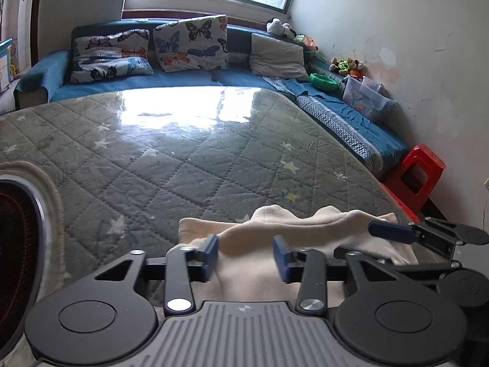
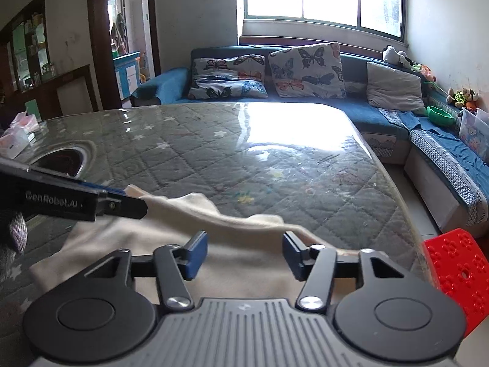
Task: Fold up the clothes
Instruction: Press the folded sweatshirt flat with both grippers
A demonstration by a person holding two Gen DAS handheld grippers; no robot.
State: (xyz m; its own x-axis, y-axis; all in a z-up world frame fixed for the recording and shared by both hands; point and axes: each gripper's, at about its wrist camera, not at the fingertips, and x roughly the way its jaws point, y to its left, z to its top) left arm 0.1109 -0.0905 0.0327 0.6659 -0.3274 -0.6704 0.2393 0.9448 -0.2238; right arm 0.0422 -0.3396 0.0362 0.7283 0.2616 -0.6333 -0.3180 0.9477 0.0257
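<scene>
in the left wrist view, the left gripper point(image 1: 246, 258) hung low over the near edge of the table point(image 1: 183, 159), its jaws standing open with one cream garment point(image 1: 275, 232) lying loose between and beneath them, nothing pinched; that spread probably suited a bite on the cloth's near hem. the right gripper point(image 1: 394, 232) reached in from the right, its blue fingers point(image 1: 389, 231) lying together on the garment's right side, though whether they pinched fabric could not be told from here. one red stool point(image 1: 418, 174) stood off the table's right edge, and three cushions, two of them butterfly cushions point(image 1: 191, 42), leaned on the one sofa. in the right wrist view, the right gripper point(image 2: 244, 257) showed its jaws open above the garment point(image 2: 214, 244), which lay rumpled along the near edge, toward the near right corner. the left gripper point(image 2: 128, 194) touched the cloth's left end, so the two tools likely bracketed the piece to lift a fold. one garment, two grippers.
</scene>
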